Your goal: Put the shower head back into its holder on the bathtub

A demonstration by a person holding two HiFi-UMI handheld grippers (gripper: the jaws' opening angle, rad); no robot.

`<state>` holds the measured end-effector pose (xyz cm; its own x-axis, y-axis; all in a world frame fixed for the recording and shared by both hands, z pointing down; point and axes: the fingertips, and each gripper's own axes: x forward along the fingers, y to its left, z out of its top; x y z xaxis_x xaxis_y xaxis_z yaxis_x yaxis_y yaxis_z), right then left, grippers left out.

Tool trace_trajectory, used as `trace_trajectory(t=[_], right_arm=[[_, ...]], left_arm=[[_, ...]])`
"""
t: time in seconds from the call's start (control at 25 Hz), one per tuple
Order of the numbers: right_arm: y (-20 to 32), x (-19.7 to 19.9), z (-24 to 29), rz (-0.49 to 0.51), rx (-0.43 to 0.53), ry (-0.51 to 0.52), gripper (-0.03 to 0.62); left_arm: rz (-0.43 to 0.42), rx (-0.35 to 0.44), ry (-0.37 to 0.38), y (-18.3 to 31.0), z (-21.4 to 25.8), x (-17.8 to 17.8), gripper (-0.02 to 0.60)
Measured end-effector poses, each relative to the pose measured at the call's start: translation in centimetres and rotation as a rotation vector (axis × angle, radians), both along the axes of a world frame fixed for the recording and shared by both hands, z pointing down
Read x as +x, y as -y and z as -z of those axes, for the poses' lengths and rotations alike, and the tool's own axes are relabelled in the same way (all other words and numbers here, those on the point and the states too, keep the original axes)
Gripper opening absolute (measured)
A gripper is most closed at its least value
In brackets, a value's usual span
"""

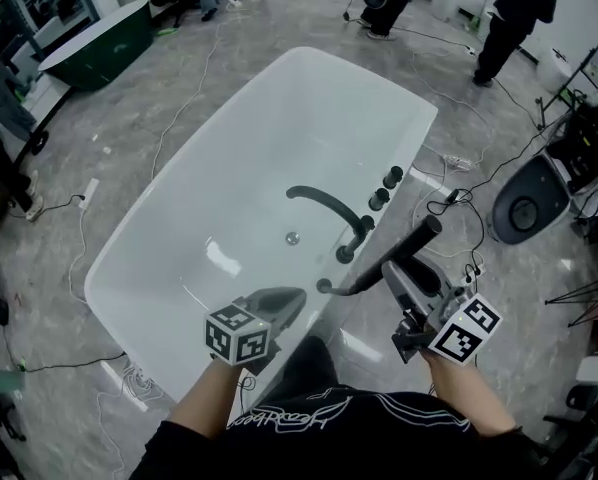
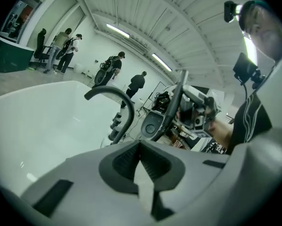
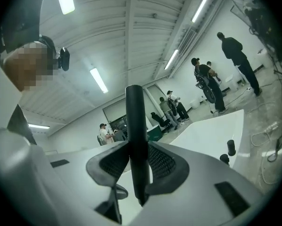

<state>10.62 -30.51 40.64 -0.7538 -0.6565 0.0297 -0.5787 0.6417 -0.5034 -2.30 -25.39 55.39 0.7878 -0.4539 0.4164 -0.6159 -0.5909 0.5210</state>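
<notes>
— So, what do we have in the right gripper point(image 3: 136, 166)?
— The shower head point(image 3: 135, 126). Our jaws are clamped on its black handle from both sides, and it stands upright between the pads.
— And the left gripper point(image 2: 141, 168)?
— It is pressed fully together with nothing in it, and it hovers over the near end of the white bathtub point(image 1: 169, 238).
— Where is the shower head in the scene?
— We hold it in the air over the tub's right rim, just near of the curved black spout point(image 1: 324, 206). One end slants down to the left toward the rim, and the other points far right.
— What lies beyond that?
— Black knobs point(image 1: 387, 186) stand on the rim past the spout. Cables point(image 1: 459, 208) trail over the grey floor point(image 1: 129, 118), and people point(image 1: 514, 8) stand at the far side.
</notes>
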Motion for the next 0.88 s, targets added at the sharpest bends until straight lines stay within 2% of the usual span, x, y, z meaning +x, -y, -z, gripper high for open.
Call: trace_trajectory(t=[0.16,0.36,0.52,0.68,0.88], right_arm=[[0.9,-2.4,-2.1,0.047,0.022,-0.099,0.127],[1.5,-4.1,-5.4,0.071,-0.02,-0.159,0.127],[1.7,-5.1,-8.0,0.071,-0.041,-0.222,0.127],[1.5,-5.6,-11.5,0.084,-0.065,-0.275,0.127],[1.2,-6.2,-15.8,0.094,-0.104,-0.314,0.126]], left_arm=[[-0.017,0.052,-0.029,-0.4,2.7,-0.2,0.006],[-0.016,0.121,0.03,0.4,3.9,-1.3,0.006],[-0.019,0.091,0.004,0.1,3.7,-1.6,0.006],[-0.033,0.08,0.016,0.2,2.6,-1.7,0.006],[0.006,0.064,0.007,0.4,1.8,-2.9,0.006]])
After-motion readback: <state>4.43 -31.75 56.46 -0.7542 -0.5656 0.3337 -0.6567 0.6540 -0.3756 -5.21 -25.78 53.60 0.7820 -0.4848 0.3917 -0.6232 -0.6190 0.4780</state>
